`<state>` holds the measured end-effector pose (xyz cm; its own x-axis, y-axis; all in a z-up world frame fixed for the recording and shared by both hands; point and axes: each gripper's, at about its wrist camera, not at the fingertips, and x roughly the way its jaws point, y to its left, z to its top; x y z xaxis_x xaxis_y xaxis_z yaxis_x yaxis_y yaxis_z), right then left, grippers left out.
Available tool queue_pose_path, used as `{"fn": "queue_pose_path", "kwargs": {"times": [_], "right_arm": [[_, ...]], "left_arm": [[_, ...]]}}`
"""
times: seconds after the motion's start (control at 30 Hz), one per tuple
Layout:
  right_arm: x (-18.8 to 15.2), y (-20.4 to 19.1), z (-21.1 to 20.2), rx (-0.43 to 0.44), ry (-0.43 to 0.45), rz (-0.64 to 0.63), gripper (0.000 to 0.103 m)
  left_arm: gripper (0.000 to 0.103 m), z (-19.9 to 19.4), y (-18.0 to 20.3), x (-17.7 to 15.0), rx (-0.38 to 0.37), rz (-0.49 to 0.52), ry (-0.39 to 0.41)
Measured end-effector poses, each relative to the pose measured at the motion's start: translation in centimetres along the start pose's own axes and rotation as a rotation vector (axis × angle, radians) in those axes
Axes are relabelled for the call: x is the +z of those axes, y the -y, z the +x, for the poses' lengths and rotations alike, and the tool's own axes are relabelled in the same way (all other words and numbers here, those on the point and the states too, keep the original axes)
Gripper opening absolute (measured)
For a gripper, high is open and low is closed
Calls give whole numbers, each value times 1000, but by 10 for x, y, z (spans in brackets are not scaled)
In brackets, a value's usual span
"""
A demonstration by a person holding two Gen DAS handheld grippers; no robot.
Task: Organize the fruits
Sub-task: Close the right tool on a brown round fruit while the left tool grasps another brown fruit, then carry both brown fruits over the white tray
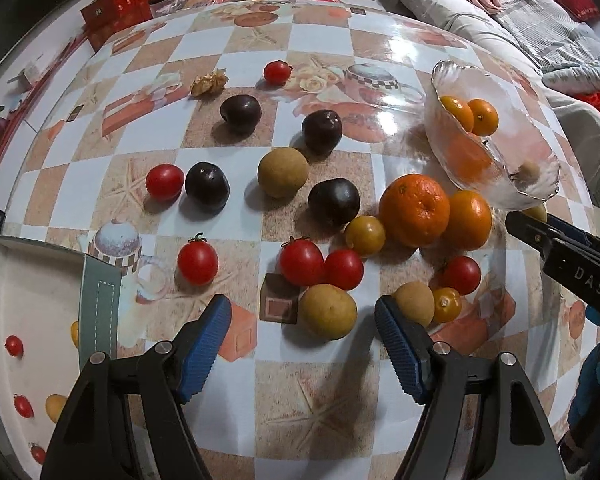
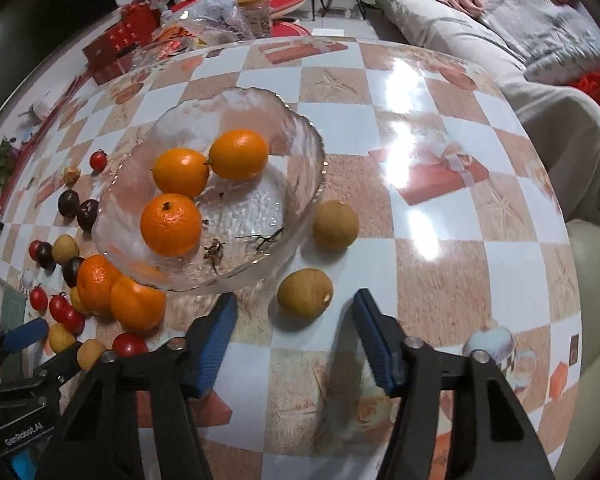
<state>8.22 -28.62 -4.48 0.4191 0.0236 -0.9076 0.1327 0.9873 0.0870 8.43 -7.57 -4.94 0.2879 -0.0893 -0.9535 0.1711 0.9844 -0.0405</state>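
Note:
Many fruits lie on the checkered table. My left gripper (image 1: 303,310) is open and empty, with a tan longan (image 1: 329,311) just ahead between its fingers. Cherry tomatoes (image 1: 302,262), dark plums (image 1: 333,201) and two tangerines (image 1: 414,210) lie beyond. My right gripper (image 2: 294,306) is open and empty, right in front of a tan longan (image 2: 305,293). A second longan (image 2: 335,225) lies further on. The glass bowl (image 2: 300,128) holds three tangerines (image 2: 171,224); it also shows in the left wrist view (image 1: 444,80).
A white tray (image 1: 4,300) at the left holds a few cherry tomatoes (image 1: 14,345) and small yellow fruits. Red boxes (image 1: 118,4) and bags stand at the table's far edge. A sofa (image 2: 500,40) runs along the right.

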Motion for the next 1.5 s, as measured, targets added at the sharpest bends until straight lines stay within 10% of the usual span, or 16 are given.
{"fn": "queue_pose_path", "kwargs": {"times": [0.1, 0.27, 0.93, 1.5], "right_arm": [[1, 0, -1, 10, 3, -6, 30], [-5, 1, -5, 42, -10, 5, 29], [-72, -18, -48, 136, -94, 126, 29], [-68, -120, -75, 216, -86, 9, 29]], "left_arm": [[57, -1, 3, 1, 13, 14, 6], [29, -3, 7, 2, 0, 29, 6], [29, -42, -15, -42, -86, 73, -19], [29, -86, -80, -56, -73, 48, 37]]}}
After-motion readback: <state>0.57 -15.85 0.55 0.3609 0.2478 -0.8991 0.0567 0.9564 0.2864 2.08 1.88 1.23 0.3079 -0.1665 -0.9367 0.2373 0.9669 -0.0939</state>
